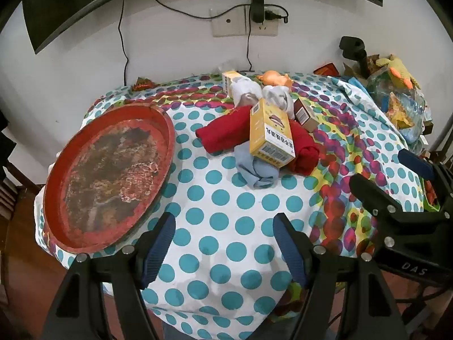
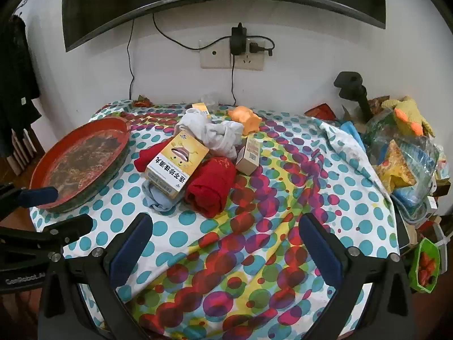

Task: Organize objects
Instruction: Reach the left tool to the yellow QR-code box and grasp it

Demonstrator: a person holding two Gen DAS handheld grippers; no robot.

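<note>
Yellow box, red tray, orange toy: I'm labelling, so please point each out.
yellow box (image 1: 270, 131), left wrist view, top face.
red tray (image 1: 85, 218), left wrist view, near rim.
orange toy (image 2: 245, 120), right wrist view, body.

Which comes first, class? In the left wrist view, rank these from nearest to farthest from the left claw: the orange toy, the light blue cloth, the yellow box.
1. Light blue cloth, closest to the left claw, at the pile's near edge.
2. Yellow box, lying on top of the pile.
3. Orange toy, at the table's far edge by the wall.
</note>
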